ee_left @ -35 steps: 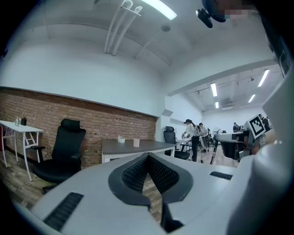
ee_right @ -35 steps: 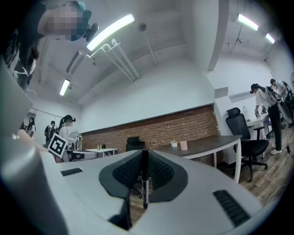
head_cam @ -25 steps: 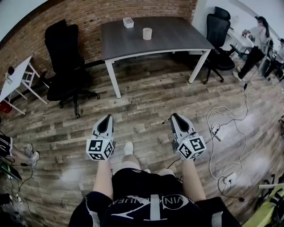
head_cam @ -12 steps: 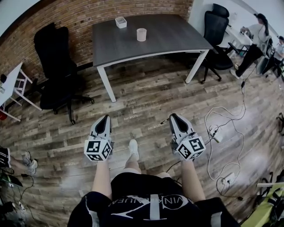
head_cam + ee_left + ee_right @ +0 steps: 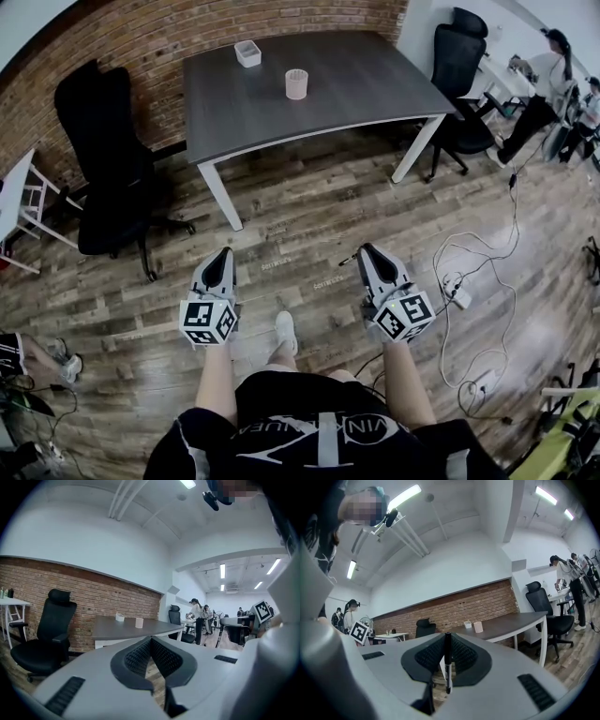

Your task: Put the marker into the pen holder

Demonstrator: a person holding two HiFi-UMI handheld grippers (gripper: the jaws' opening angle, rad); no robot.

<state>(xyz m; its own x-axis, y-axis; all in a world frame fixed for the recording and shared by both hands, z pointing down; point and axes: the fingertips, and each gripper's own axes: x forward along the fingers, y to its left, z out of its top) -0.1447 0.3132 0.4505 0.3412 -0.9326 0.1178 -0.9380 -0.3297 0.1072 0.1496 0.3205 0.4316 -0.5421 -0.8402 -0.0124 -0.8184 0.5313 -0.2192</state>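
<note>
Clamping marker (image 5: 447, 663) upright by barrel, right gripper (image 5: 447, 641); likely light, stiff, slick. Left gripper (image 5: 151, 641) closed, empty. Pen holder (image 5: 296, 83) at 12 o'clock.

In the head view the marker (image 5: 447, 663) is hidden between the right gripper's (image 5: 367, 253) jaws. The cup (image 5: 296, 83) and box (image 5: 247, 53), upper middle, are too small to see into. The left edge cuts off a white table (image 5: 11, 206).

Long white ceiling strip lights (image 5: 404, 498) keep my room evenly bright, leaving pale glare on the brown wooden plank floor (image 5: 150, 370). Every view bulges fisheye with black corners; my right gripper (image 5: 447, 641) looms soft-focused.
</note>
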